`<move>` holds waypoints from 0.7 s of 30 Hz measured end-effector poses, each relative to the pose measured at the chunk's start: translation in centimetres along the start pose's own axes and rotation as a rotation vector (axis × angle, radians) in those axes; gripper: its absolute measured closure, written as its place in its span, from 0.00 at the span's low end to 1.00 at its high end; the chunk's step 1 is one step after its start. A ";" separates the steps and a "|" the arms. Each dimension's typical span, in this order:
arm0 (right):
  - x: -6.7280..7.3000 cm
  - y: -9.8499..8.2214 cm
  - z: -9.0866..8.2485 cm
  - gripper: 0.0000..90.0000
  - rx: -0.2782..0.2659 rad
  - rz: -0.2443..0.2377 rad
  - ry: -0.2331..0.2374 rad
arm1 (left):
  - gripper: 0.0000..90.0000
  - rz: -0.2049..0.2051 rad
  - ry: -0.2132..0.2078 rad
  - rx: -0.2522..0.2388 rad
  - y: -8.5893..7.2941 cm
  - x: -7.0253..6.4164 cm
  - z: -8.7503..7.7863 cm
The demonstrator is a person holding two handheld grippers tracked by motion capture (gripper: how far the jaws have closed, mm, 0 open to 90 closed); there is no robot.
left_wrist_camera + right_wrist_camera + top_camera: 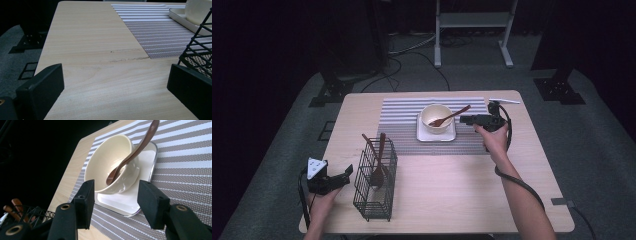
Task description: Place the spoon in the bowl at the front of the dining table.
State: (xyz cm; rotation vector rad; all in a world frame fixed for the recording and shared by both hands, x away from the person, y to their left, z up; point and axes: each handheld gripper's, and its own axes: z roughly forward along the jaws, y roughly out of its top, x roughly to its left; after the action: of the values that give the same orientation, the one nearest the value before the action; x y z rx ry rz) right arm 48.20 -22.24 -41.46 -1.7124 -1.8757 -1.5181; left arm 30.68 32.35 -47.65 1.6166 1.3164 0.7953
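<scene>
A cream bowl [436, 118] [110, 162] sits on a white square plate [436, 135] [125, 202] on a striped placemat [402, 115] [180, 165]. A brown wooden spoon [449, 118] [135, 152] leans in the bowl with its handle up toward the right. My right gripper [467, 119] [116, 187] hovers just right of the bowl, open, with nothing between its jaws. My left gripper [347, 175] [115, 82] rests open near the table's front left, beside a black wire basket [374, 185] [197, 50] that holds wooden utensils [378, 160] [15, 205].
A small white object [504, 100] lies at the table's [447, 200] back right corner. A dark tag [562, 202] sits near the right front edge. Bare wood lies between the basket and my right forearm. A metal stand [472, 20] is on the floor beyond.
</scene>
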 end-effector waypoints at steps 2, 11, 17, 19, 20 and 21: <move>0.1 -0.1 -0.1 0.51 0.004 -0.003 0.007 | 0.00 0.000 0.001 0.001 0.0 0.0 0.0; 0.2 -1.0 -0.2 0.50 0.029 -0.020 0.006 | 0.00 0.002 0.000 0.002 0.0 0.0 0.0; -0.1 -1.8 -0.3 0.48 0.045 -0.022 0.003 | 0.00 0.002 0.000 0.004 0.0 0.0 0.0; -0.1 -2.0 -0.4 0.48 0.053 -0.023 0.006 | 0.00 0.003 0.001 0.004 0.0 0.0 0.0; 0.0 -2.1 -0.4 0.48 0.053 -0.025 0.007 | 0.00 0.006 0.002 0.004 0.0 0.0 0.0; 0.0 -2.2 -0.4 0.47 0.054 -0.025 0.009 | 0.00 0.007 0.002 0.005 0.0 0.0 0.0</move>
State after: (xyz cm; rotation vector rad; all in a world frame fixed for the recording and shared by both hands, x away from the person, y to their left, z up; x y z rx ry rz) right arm 46.20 -22.15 -42.50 -1.6627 -1.9225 -1.4676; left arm 30.71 32.31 -47.65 1.6249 1.3158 0.7985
